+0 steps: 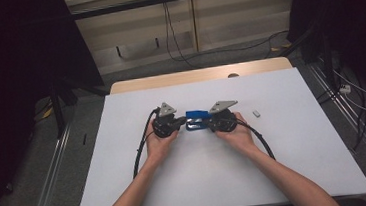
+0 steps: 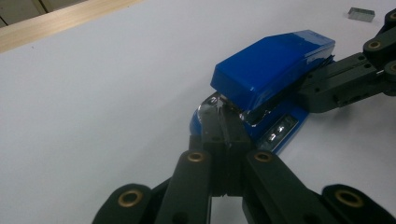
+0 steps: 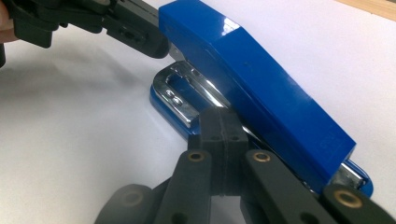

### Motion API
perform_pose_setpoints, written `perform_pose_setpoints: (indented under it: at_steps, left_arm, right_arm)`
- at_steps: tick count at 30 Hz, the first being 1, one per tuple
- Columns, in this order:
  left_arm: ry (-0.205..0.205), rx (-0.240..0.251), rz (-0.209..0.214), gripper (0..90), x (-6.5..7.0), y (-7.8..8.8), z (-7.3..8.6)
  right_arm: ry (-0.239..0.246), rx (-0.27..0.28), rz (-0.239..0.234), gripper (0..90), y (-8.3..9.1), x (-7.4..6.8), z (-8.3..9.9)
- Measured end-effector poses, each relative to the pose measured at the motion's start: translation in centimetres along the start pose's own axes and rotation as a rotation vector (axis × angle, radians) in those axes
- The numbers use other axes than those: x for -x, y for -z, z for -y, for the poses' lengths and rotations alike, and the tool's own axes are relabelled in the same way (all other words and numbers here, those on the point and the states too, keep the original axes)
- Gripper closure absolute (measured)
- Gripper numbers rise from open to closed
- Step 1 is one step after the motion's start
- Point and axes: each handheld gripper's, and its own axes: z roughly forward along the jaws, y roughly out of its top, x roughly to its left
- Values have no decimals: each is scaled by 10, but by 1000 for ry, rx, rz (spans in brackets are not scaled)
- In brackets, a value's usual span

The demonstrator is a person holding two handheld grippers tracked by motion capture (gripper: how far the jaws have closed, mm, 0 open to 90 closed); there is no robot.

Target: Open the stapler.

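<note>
table (image 1: 143, 187): white top | floor (image 1: 87, 116): grey | back wall (image 1: 243, 12): beige panels | sides: dark

A: What covers the table (image 1: 296, 163)?
B: A white sheet; a bare wooden strip (image 1: 198, 75) runs along the far edge.
A: Other items?
B: A small grey block (image 1: 256, 112) lies right of centre. Cables (image 1: 169, 29) trail across the floor behind.

Stapler (image 2: 273, 70): glossy blue plastic shell, shiny chrome metal inside. Gripper jaws: matt black plastic, brass-coloured rivets. Table (image 1: 296, 163): smooth matt white top, wooden edge.
</note>
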Motion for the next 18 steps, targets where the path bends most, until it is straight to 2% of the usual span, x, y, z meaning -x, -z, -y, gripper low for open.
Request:
perform_pose_setpoints:
  at_steps: [5,18]
  left_arm:
    - [-7,-2,0,900,0,1,-1]
    - [9,14,16,900,0,3,-3]
  right_arm:
    - [0,1,2,900,0,0,0]
    - [4,1,7,900,0,0,0]
